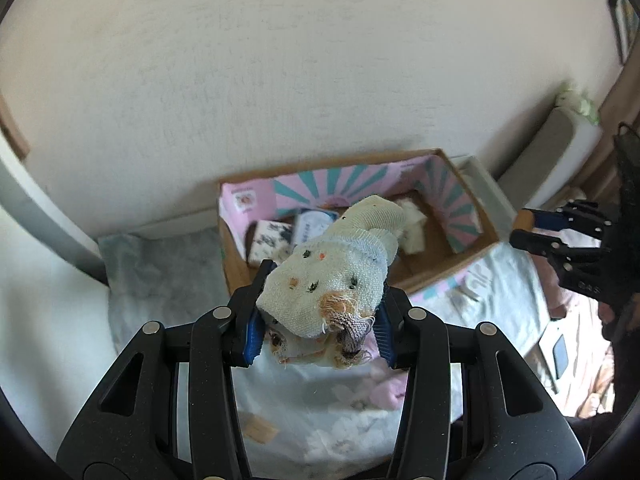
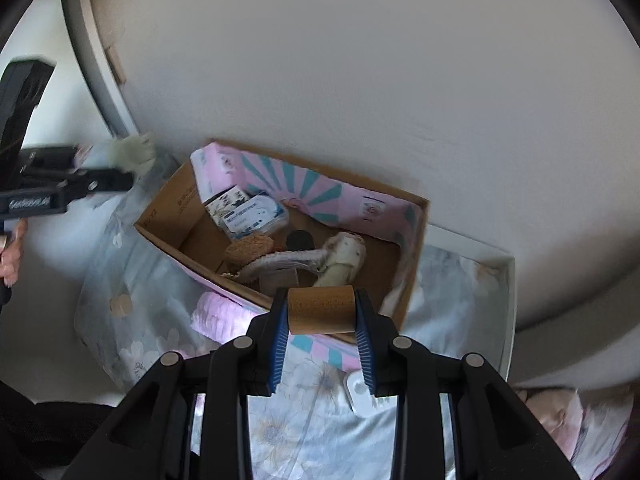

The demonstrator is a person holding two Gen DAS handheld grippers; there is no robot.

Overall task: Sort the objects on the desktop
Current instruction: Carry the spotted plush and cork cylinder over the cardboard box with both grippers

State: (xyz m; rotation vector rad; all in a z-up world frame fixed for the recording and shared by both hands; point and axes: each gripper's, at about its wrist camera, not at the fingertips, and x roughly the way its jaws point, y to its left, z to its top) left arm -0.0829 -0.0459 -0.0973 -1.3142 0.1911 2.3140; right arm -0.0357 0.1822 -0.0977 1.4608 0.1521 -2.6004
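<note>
The left hand-held gripper (image 1: 320, 316) squeezed a soft cream cloth toy (image 1: 340, 276) between its blue pads (image 1: 254, 334). The toy had small dots and frayed orange threads, and it was held up in the air in front of the cardboard box (image 1: 440, 276). The right hand-held gripper (image 2: 323, 332) pinched a small wooden block (image 2: 322, 309) by its two sides, just above the near wall of the box (image 2: 168, 216). The box had pink and teal stripes inside. In it lay small white packs (image 2: 252, 214), a brown fuzzy thing (image 2: 248, 249), something black (image 2: 299, 240) and a pale soft toy (image 2: 344, 258). The box sat on a flowery sheet (image 2: 312, 432) beside a white wall (image 2: 320, 60). A small white flat thing (image 2: 358, 394) lay on the sheet near the right gripper.
</note>
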